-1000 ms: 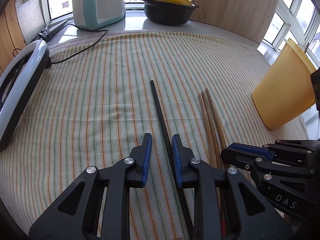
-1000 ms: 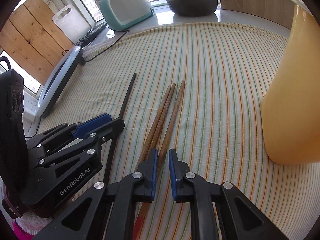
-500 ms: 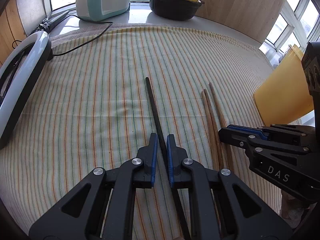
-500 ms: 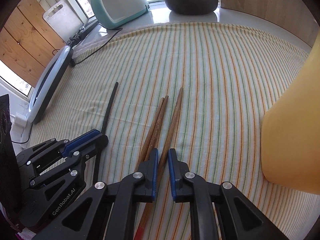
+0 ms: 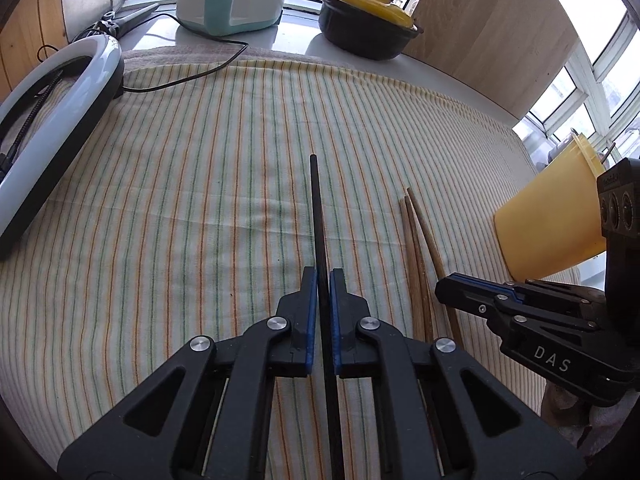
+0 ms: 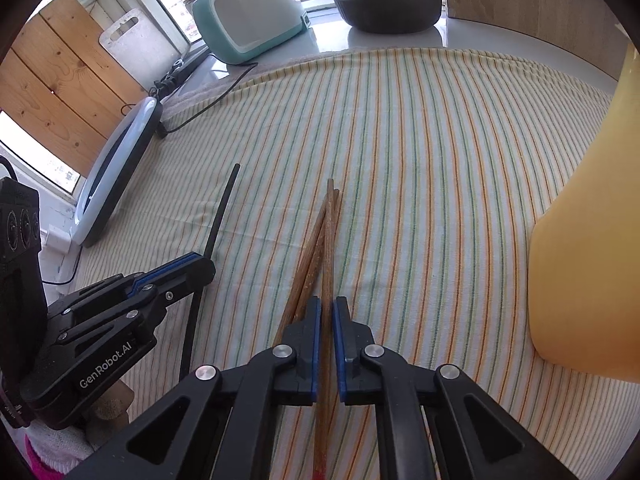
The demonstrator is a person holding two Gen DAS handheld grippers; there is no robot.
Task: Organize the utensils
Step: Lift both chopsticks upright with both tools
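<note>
Black chopstick (image 5: pixel 318 216) sits pinched in the left gripper (image 5: pixel 323 280); right gripper (image 6: pixel 327 308) clamps one wooden chopstick (image 6: pixel 329 240), its neighbours at nine o'clock may drag along

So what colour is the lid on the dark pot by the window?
Yellow lid with a dark knob, on the pot; clearest in the left wrist view.

Right gripper (image 6: pixel 327 312) clamped on a wooden chopstick (image 6: pixel 329 240)

Two more wooden chopsticks (image 6: pixel 308 264) lie just left on the striped cloth (image 6: pixel 420 160); yellow cup (image 6: pixel 588 240) stands right.
</note>
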